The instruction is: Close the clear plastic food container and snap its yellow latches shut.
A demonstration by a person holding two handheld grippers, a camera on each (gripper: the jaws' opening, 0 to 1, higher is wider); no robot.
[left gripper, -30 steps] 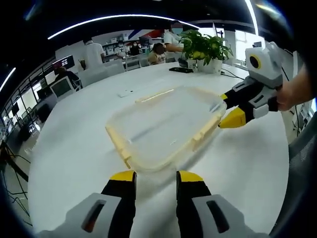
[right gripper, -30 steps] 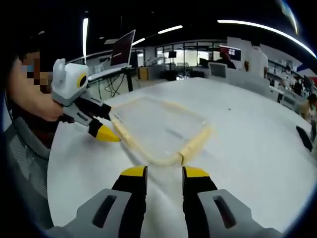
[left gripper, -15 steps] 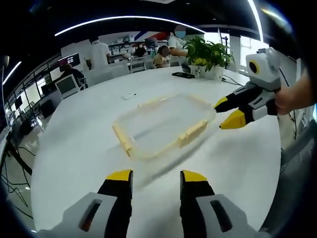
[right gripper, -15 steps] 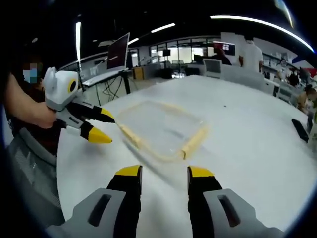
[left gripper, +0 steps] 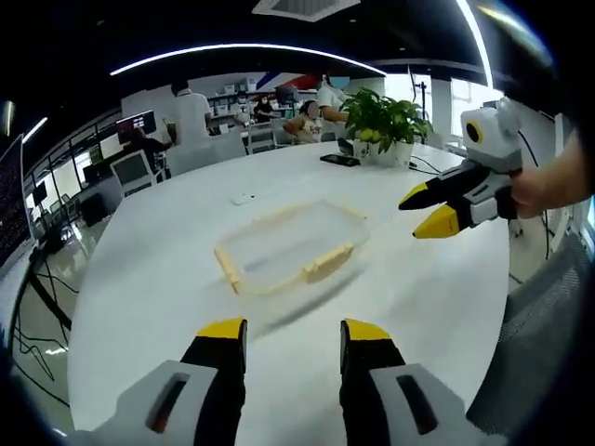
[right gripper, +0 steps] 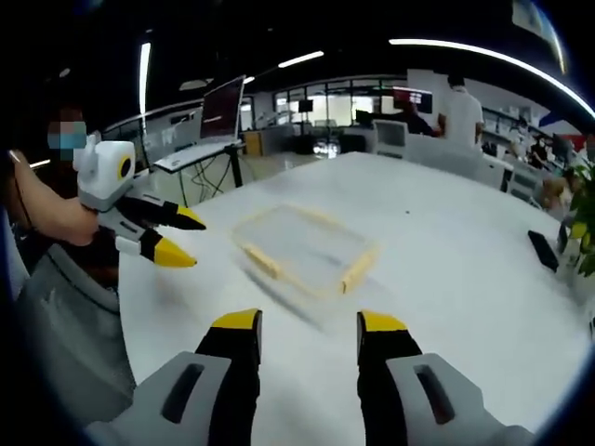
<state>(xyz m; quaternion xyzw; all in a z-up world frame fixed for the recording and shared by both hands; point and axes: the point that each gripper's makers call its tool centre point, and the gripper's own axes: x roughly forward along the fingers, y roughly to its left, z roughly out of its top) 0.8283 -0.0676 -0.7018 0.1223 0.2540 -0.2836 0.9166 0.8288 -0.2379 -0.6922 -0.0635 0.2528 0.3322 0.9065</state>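
Observation:
A clear plastic food container with pale yellow latches lies flat on the white table, its lid on. In the right gripper view the same container sits mid-table. My left gripper is open, well short of the container, nothing between its jaws. My right gripper is open too, also clear of the container. The right gripper shows at the right of the left gripper view, open and off the container's corner. The left gripper appears at the left of the right gripper view, open, apart from the container.
A potted plant and a dark phone stand at the table's far side. A small white object lies beyond the container. Several people and desks with monitors fill the room behind. A chair back is near the table edge.
Both grippers have pulled back from the container, which now looks smaller and farther in both views. The right gripper's tips have left the container's corner.

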